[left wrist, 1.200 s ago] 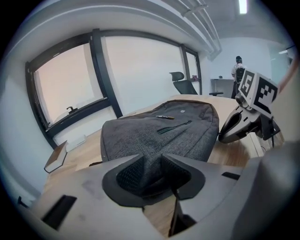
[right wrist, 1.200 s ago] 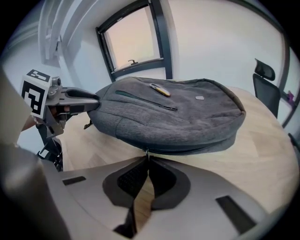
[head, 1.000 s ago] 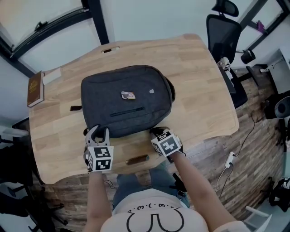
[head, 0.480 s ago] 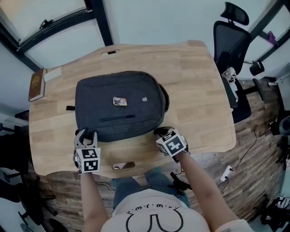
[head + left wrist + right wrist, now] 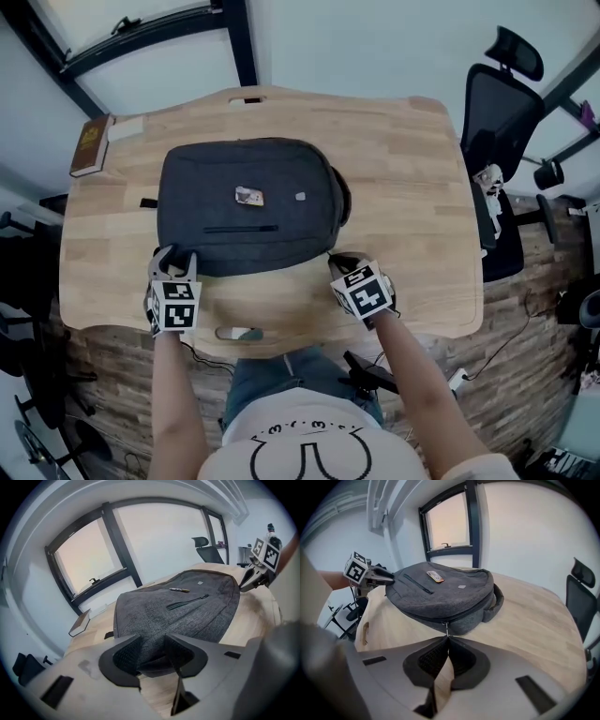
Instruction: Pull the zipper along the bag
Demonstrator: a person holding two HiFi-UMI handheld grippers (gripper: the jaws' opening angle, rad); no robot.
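Observation:
A dark grey backpack [image 5: 246, 206] lies flat on the wooden table [image 5: 412, 187]. My left gripper [image 5: 174, 262] is at its near left corner. In the left gripper view that corner of the backpack [image 5: 178, 611] lies between the jaws of the left gripper [image 5: 152, 644], which are opening. My right gripper [image 5: 337, 264] is at the near right corner. In the right gripper view the right gripper [image 5: 447, 639] is shut on the small metal zipper pull [image 5: 447, 631], just below the zip line on the side of the backpack [image 5: 440, 592].
A brown book [image 5: 91, 146] lies at the table's far left corner. A black office chair [image 5: 502, 159] stands to the right of the table. There is a slot in the tabletop [image 5: 239, 333] near the front edge, between my two arms.
The head view has shifted, so the table and bag sit differently in the picture. Both grippers keep their places at the bag's near corners.

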